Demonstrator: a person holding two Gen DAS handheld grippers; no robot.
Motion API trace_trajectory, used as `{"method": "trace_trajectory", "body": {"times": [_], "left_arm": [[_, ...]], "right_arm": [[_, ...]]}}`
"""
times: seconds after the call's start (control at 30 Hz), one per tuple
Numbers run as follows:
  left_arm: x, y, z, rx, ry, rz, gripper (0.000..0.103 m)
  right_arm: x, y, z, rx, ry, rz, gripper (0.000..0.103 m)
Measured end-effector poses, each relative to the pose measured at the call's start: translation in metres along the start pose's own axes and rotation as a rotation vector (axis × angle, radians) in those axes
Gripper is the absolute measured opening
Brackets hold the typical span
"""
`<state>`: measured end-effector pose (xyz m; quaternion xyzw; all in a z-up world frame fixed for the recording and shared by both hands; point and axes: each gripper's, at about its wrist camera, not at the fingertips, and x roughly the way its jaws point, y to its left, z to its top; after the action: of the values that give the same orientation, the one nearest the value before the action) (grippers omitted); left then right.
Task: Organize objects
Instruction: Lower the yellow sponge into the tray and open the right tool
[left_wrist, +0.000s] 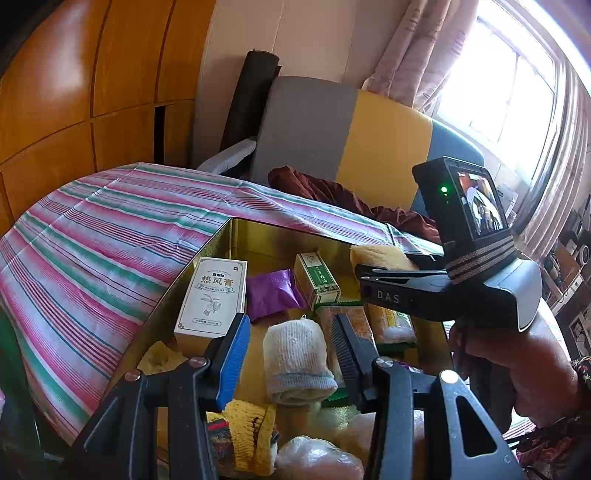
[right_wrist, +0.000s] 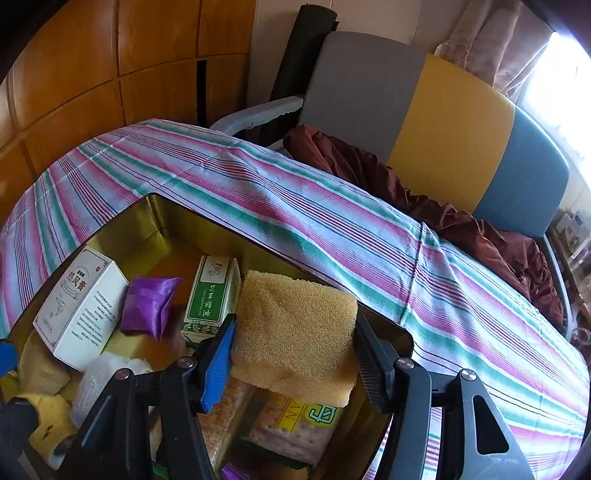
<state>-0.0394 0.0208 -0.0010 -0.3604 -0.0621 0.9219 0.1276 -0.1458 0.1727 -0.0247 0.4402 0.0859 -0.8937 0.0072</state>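
Striped cloth (right_wrist: 332, 221) covers my table; on it sits the gold tin (right_wrist: 155, 218), crowded with boxes. Over the tin my right tongs (right_wrist: 293, 354) clamp the yellow sponge (right_wrist: 295, 332) between the pads. My left tongs (left_wrist: 291, 350) hang part-open around the rolled sock (left_wrist: 295, 358), gripping nothing.

Wood-panelled wardrobe (left_wrist: 92, 74) fills the upper left of both views. Cream wall (left_wrist: 288, 33) at top centre, with a dark rolled mat (right_wrist: 306, 55) leaning against it. Chair back (right_wrist: 424, 122) in grey, yellow and blue panels at centre right, maroon cloth (right_wrist: 424, 192) heaped before it. Bright window (left_wrist: 498, 85) with pink curtains (left_wrist: 417, 51) upper right; strong daylight
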Motion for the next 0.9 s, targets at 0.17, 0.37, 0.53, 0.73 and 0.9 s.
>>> {"method": "trace_trajectory", "body": {"times": [0.17,0.37,0.53,0.73,0.9], "left_arm": [[0.000,0.001,0.000,-0.004,0.001,0.001,0.046],[0.001,0.006,0.001,-0.030,0.013,0.002,0.046],[-0.001,0.006,0.003,-0.029,0.004,0.002,0.046],[-0.002,0.005,0.003,-0.031,0.002,-0.002,0.046],[-0.001,0.005,0.002,-0.028,0.011,0.006,0.046]], "right_arm": [[0.005,0.001,0.002,-0.005,0.007,-0.010,0.061],[0.017,0.002,0.004,-0.001,0.029,-0.016,0.061],[0.021,-0.001,0.008,0.021,0.040,-0.020,0.062],[0.023,0.001,0.009,0.010,0.048,-0.029,0.062],[0.023,0.002,0.009,0.002,0.048,0.015,0.070]]}}
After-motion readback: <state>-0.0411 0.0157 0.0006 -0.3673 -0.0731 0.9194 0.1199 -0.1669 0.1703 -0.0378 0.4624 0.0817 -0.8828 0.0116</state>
